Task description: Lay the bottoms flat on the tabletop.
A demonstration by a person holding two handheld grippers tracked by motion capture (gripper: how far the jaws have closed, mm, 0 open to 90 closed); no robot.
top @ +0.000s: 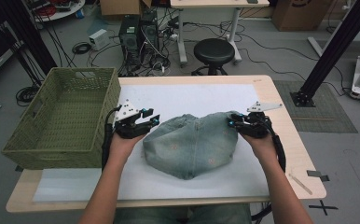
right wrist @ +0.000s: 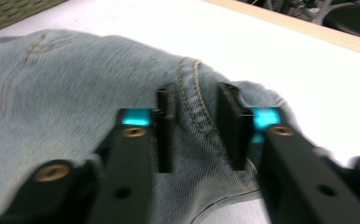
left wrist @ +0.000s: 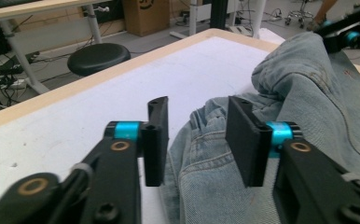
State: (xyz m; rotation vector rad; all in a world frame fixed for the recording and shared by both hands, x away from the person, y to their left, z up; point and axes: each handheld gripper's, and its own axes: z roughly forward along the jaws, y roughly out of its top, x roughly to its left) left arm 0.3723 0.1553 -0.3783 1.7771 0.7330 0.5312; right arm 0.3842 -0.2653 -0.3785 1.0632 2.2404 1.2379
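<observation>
A folded bundle of pale blue denim jeans (top: 192,144) lies in the middle of the white mat (top: 192,95). My left gripper (top: 154,120) is at the bundle's left edge and my right gripper (top: 231,122) is at its upper right edge. In the left gripper view the jeans (left wrist: 308,93) rise to the right, and the left gripper (left wrist: 197,135) has its jaws apart over a stitched edge, pads clear of the cloth. In the right gripper view the right gripper (right wrist: 197,123) stands open above a seam of the jeans (right wrist: 66,84).
A green woven basket (top: 82,72) stands on the table's left end, close to my left hand. The wooden table (top: 285,121) has a thin strip (top: 301,183) near its right front corner. A black stool (top: 214,50) and cables sit beyond the far edge.
</observation>
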